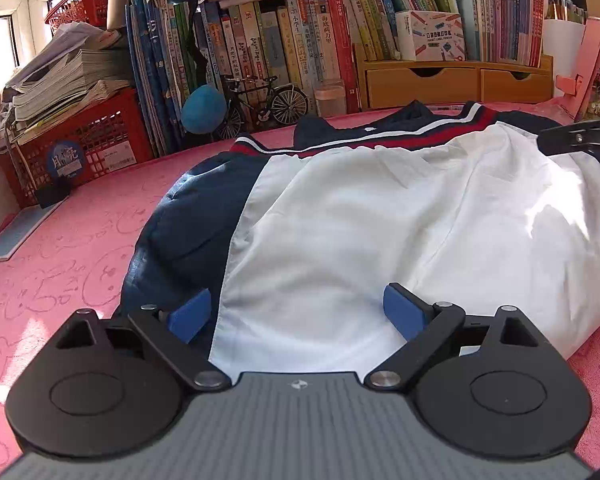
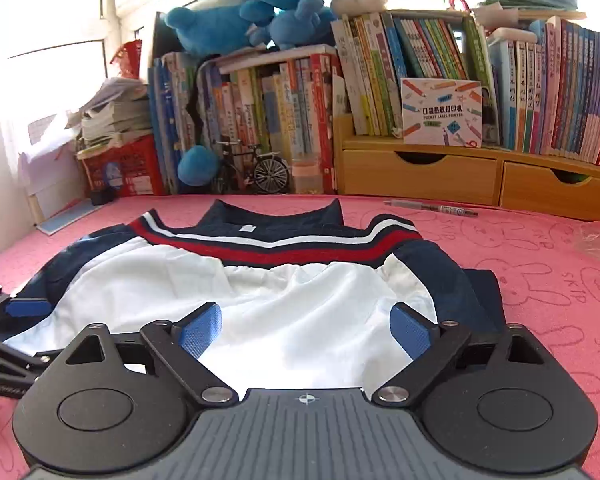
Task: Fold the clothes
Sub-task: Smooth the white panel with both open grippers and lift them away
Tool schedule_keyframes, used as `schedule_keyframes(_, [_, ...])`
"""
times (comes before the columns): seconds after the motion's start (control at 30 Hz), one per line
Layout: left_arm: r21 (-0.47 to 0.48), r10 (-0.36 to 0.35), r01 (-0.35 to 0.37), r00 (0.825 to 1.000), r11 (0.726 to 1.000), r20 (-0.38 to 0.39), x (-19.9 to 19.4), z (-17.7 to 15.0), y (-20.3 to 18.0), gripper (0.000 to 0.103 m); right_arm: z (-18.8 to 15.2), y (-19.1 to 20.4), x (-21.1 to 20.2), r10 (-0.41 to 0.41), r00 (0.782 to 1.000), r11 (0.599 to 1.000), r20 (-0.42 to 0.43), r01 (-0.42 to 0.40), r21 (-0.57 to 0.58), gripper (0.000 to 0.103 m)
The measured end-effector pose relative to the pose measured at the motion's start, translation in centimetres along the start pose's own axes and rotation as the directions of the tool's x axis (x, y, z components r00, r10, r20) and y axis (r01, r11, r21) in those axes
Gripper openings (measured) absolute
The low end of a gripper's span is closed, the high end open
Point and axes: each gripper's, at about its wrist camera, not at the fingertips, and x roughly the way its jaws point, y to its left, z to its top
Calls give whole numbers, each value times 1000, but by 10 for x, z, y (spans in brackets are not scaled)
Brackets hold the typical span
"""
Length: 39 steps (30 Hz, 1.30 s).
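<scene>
A white jacket [image 1: 400, 216] with navy sleeves and a navy, red and white striped collar lies flat on the pink table cover [image 1: 68, 248]. It also shows in the right wrist view [image 2: 292, 312], collar away from me. My left gripper [image 1: 300, 312] is open, its blue pads low over the jacket's near left edge, holding nothing. My right gripper [image 2: 306, 330] is open over the white near edge, holding nothing. The left gripper's fingers [image 2: 24, 308] show at the far left of the right wrist view. The right gripper's black finger [image 1: 580, 136] shows at the right of the left wrist view.
Books [image 2: 284, 120], blue plush toys [image 2: 252, 12], a model bicycle [image 2: 256, 168] and wooden drawers [image 2: 420, 172] line the table's back. A red crate [image 1: 76, 148] with papers stands at back left. A pen [image 2: 432, 207] lies on the pink cover behind the jacket.
</scene>
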Motion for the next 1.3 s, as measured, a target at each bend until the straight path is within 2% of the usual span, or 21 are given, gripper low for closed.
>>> schedule_keyframes(0.07, [5, 4, -4, 1000, 1000, -1, 1, 4, -1, 96, -19, -1, -26, -12, 1000, 1000, -23, 12, -27, 97])
schedule_keyframes(0.17, [4, 10, -10, 1000, 1000, -3, 0, 5, -2, 98, -46, -13, -42, -126, 986, 991, -112, 121, -51, 97])
schedule_keyframes(0.27, [1, 17, -17, 1000, 1000, -6, 2, 6, 0, 101, -68, -27, -66, -202, 972, 979, -123, 199, -33, 98])
schedule_keyframes(0.33, [0, 32, -32, 999, 999, -2, 1, 6, -1, 102, -74, -39, -85, -189, 974, 979, -128, 198, 55, 98])
schedule_keyframes(0.47, [-29, 64, -64, 998, 998, -9, -15, 5, -9, 99, -83, -49, -117, -192, 979, 968, -68, 200, 152, 98])
schedule_keyframes(0.67, [-36, 54, -54, 999, 998, 9, -66, 11, -38, 100, -87, -32, -144, -169, 986, 977, 7, 167, 136, 103])
schedule_keyframes(0.8, [10, 76, -76, 997, 997, 2, -80, 10, -59, 101, -87, -18, -145, -116, 993, 986, 23, 113, 125, 103])
schedule_keyframes(0.97, [34, 70, -68, 997, 997, -30, -79, 7, -73, 101, -88, -17, -137, -71, 997, 981, 4, 70, 182, 103])
schedule_keyframes(1.3, [26, 77, -75, 995, 997, -67, -71, 6, -83, 101, -97, -16, -132, -64, 998, 978, -15, 65, 197, 103])
